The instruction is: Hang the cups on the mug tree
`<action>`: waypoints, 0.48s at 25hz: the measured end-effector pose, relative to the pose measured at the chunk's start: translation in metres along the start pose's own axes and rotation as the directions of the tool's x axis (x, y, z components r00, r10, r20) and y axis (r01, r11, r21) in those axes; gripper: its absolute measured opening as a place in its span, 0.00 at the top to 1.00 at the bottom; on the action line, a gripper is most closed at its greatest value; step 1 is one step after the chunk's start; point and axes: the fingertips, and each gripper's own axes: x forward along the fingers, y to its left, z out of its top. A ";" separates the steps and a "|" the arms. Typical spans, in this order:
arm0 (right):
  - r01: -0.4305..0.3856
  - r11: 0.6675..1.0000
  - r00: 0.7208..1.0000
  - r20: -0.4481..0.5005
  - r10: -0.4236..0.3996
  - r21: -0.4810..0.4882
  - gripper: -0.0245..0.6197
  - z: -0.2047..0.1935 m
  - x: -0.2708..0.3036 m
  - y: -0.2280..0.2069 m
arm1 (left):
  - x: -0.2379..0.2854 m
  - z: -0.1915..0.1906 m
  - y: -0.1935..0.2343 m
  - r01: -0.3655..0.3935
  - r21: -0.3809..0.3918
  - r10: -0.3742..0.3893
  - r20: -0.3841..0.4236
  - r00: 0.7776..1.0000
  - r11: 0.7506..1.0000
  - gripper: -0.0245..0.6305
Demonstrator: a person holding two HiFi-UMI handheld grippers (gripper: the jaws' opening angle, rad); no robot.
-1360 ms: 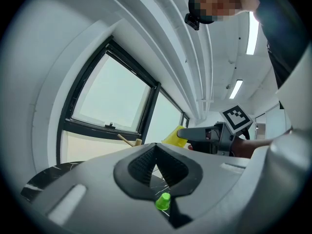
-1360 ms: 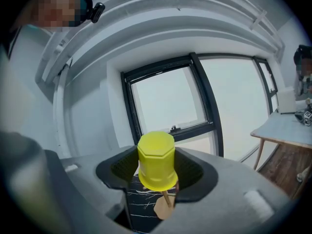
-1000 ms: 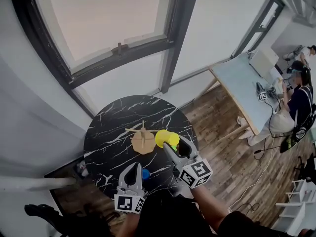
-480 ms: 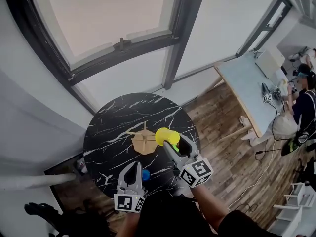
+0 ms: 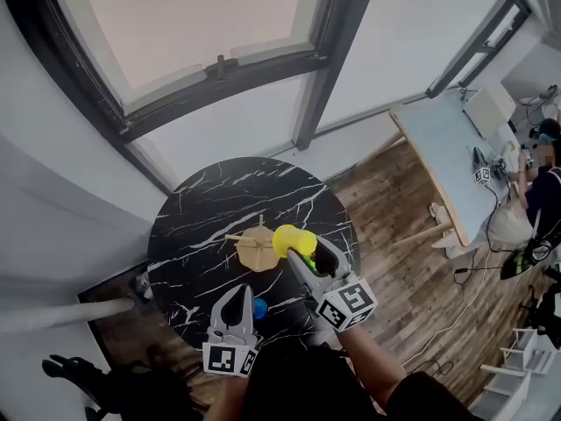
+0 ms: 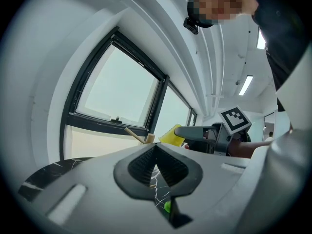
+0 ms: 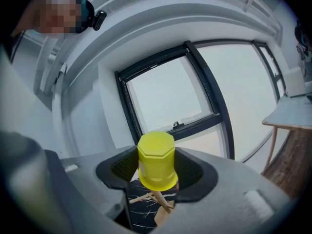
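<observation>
My right gripper [image 5: 305,251] is shut on a yellow cup [image 5: 294,240], held above the table just right of the wooden mug tree [image 5: 255,246]. In the right gripper view the yellow cup [image 7: 156,161] sits upside down between the two pads, with the mug tree's pegs [image 7: 155,198] right below it. My left gripper [image 5: 235,295] hangs shut and empty near the table's front edge. A blue cup [image 5: 259,308] stands just to its right. From the left gripper view, past its closed jaws [image 6: 156,164], I see a peg of the tree [image 6: 138,135] and the yellow cup [image 6: 172,135].
The round black marble table [image 5: 202,209] stands under a large window [image 5: 202,24]. A small green thing [image 5: 310,260] shows under the right gripper. A light desk [image 5: 443,156] with seated people is at the far right, on wooden floor [image 5: 403,261].
The head view has shifted a little. The right gripper still holds the yellow cup beside the mug tree, and the left gripper stays shut in the same place.
</observation>
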 end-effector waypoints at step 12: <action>-0.042 0.998 0.999 -0.010 0.042 0.046 0.61 -0.013 0.015 0.001 | 0.010 -0.009 0.008 -0.016 -0.008 0.016 -0.021 1.000 1.000 0.96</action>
